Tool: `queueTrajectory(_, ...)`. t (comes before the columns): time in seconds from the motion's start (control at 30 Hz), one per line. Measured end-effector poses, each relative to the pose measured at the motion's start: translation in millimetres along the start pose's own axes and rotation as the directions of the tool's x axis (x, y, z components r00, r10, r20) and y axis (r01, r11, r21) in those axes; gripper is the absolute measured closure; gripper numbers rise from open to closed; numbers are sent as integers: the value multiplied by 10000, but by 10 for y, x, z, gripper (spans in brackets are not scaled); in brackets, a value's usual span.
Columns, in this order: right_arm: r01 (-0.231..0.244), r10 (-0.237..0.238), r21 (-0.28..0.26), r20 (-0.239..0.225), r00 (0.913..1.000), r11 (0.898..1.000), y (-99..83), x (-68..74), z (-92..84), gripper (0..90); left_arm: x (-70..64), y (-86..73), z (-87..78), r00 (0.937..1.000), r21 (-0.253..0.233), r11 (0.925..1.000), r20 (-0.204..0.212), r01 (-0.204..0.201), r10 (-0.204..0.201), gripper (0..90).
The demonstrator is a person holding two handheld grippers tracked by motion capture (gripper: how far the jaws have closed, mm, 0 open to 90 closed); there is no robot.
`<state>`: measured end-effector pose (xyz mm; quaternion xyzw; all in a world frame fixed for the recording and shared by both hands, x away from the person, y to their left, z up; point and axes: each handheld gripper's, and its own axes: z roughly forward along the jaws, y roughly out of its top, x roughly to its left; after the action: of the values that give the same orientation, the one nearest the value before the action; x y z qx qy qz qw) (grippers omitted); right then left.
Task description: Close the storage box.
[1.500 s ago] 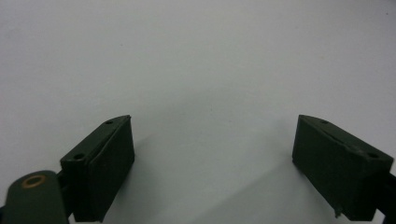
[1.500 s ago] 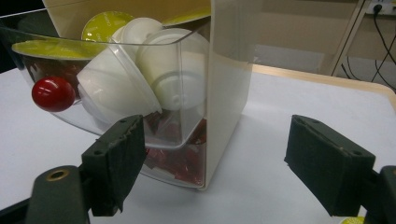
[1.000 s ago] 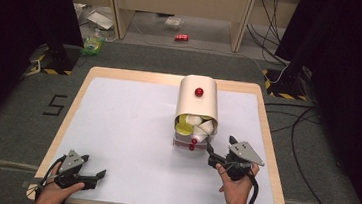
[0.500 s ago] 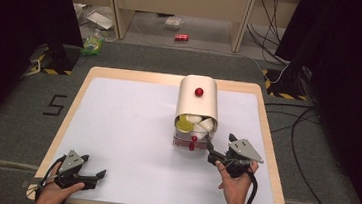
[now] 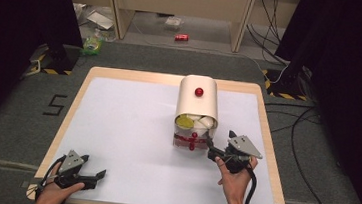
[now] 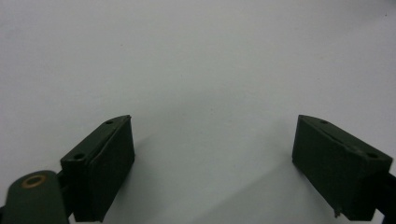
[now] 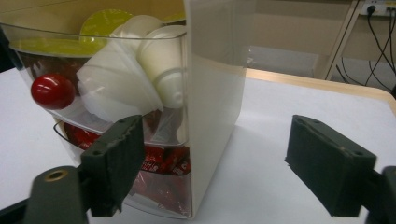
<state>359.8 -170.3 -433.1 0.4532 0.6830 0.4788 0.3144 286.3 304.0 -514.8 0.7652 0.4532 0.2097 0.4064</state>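
Right claw (image 5: 211, 146): I held it just at the right front corner of the cream box, its jaws spread wide and gripping nothing. They had just been opening further, with no thing pressed between the pads.
Right claw, own view: my left pad (image 7: 114, 163) stood in front of the clear drawer face, my right pad (image 7: 329, 165) hung over bare desk, and the box's cream side wall lay between the two, touched by neither as far as I could tell.
Cream box (image 5: 198, 99): it stood upright on the desk, right of centre, with a rounded top bearing a red knob (image 5: 199, 91).
Upper drawer (image 7: 93, 56): clear plastic, pulled out toward me, carrying a red ball handle (image 7: 52, 91); it held white capsules (image 7: 161, 60) and yellow-green lidded ones (image 7: 105, 23).
Lower drawer (image 7: 159, 186): clear, holding red packets (image 7: 163, 163).
Left claw (image 5: 92, 176): I rested it near the front left corner of the desk, well apart from the box, jaws wide apart and empty.
Left claw, own view: both pads (image 6: 109, 158) sat over plain white desk surface (image 6: 201, 70).
Desk (image 5: 116, 126): white top with a wooden rim.
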Motion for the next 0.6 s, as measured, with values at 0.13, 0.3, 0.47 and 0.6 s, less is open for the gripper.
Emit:
queueTrajectory(0.13, -44, 44, 32, -23, 10000, 10000, 8, -11, 7, 166, 0, 0, 0, 10000, 3, 10000, -2, 1, -1, 124)
queueTrajectory(0.3, -32, 32, 61, -55, 10000, 10000, 9, -18, 6, 170, 0, 0, 0, 10000, 2, 10000, 0, -2, 2, 124)
queueTrajectory(0.47, -4, 4, 21, -27, 10000, 10000, 5, -35, -8, 188, 0, 0, 0, 10000, -2, 10000, -2, -1, 1, 125)
queueTrajectory(0.6, 43, -44, -35, -109, 9999, 10000, -2, -46, -23, 225, 0, -1, 0, 10000, -6, 10000, -1, 5, -5, 125)
